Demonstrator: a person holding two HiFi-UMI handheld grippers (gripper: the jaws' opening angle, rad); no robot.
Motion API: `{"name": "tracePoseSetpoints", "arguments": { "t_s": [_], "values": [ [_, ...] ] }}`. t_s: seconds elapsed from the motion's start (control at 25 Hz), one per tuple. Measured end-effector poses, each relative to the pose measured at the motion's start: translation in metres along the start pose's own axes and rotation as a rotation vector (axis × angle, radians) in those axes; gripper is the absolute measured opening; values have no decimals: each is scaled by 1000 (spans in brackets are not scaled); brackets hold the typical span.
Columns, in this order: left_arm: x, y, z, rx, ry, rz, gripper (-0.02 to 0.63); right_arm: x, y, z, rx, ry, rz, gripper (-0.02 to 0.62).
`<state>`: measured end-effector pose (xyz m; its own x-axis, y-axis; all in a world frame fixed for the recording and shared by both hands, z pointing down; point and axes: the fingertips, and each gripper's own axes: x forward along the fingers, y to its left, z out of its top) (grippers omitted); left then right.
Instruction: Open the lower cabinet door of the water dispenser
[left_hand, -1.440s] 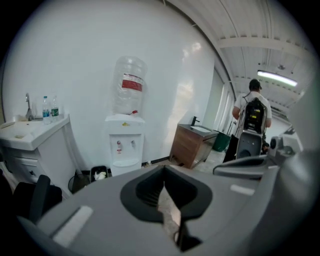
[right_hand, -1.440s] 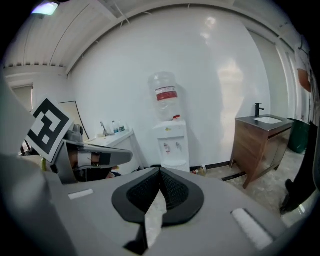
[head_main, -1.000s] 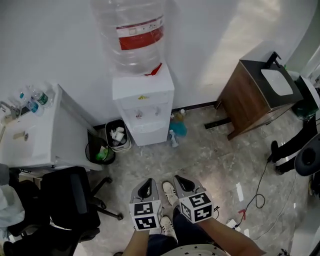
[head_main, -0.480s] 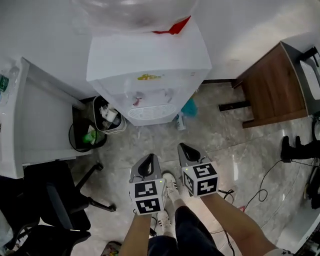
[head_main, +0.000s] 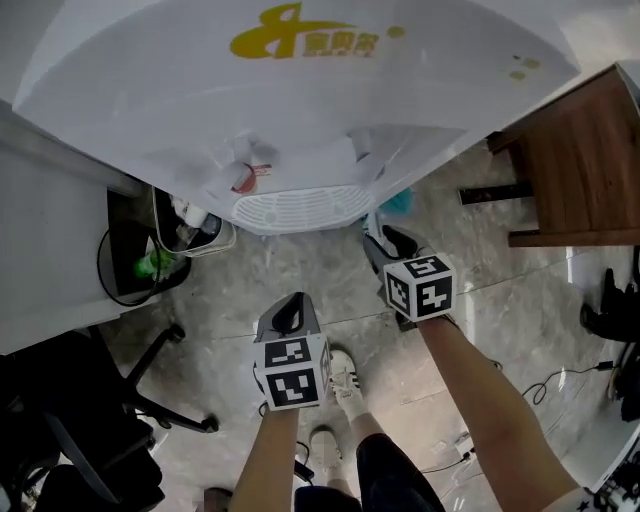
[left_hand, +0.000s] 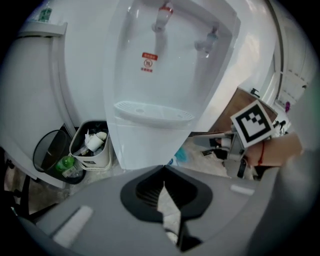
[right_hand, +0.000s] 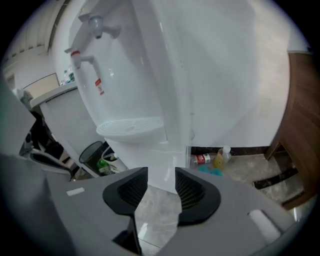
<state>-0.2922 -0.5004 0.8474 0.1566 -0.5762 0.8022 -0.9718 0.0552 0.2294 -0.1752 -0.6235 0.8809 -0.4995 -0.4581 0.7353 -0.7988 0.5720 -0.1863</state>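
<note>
Right gripper (right_hand: 161, 187) jaws are opening with nothing between them, aimed at the lower cabinet door (right_hand: 159, 161) at frame centre, below the drip tray (right_hand: 131, 128) of the water dispenser (head_main: 300, 90). Left gripper (left_hand: 164, 181) is closed and empty. The door looks unopened and untouched; reaching, gripping and pulling remain.

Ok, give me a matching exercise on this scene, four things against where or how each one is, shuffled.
Things: 1 left gripper; 2 white bin; 3 green bottle; 4 drip tray.
States: a in the black bin; b jutting out below the taps; c jaws together, empty; d on the floor beside the dispenser, full of rubbish.
Pairs: 1c, 2d, 3a, 4b.
</note>
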Motion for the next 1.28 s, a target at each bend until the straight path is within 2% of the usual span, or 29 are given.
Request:
{"name": "tracePoseSetpoints", "arguments": {
  "t_s": [0.2,0.36,0.52,0.56,0.92,1.28],
  "values": [
    [35,2,-7,9,-9,4,7,43,-20,-8,-136,26,40,260],
    [45,0,-5,-1,-27,4,6,55,-31,7,-154,-32,41,276],
    [49,0,-11,-23,-16,0,6,65,-21,21,-172,-54,77,283],
    [49,0,-13,-30,-14,-2,6,66,-18,22,-163,-55,76,309],
    [44,-2,-21,-48,-9,-19,6,57,-10,11,-138,-65,23,307],
    [19,-3,-60,-38,20,-5,7,7,39,-56,-26,-80,37,254]
  ]
}}
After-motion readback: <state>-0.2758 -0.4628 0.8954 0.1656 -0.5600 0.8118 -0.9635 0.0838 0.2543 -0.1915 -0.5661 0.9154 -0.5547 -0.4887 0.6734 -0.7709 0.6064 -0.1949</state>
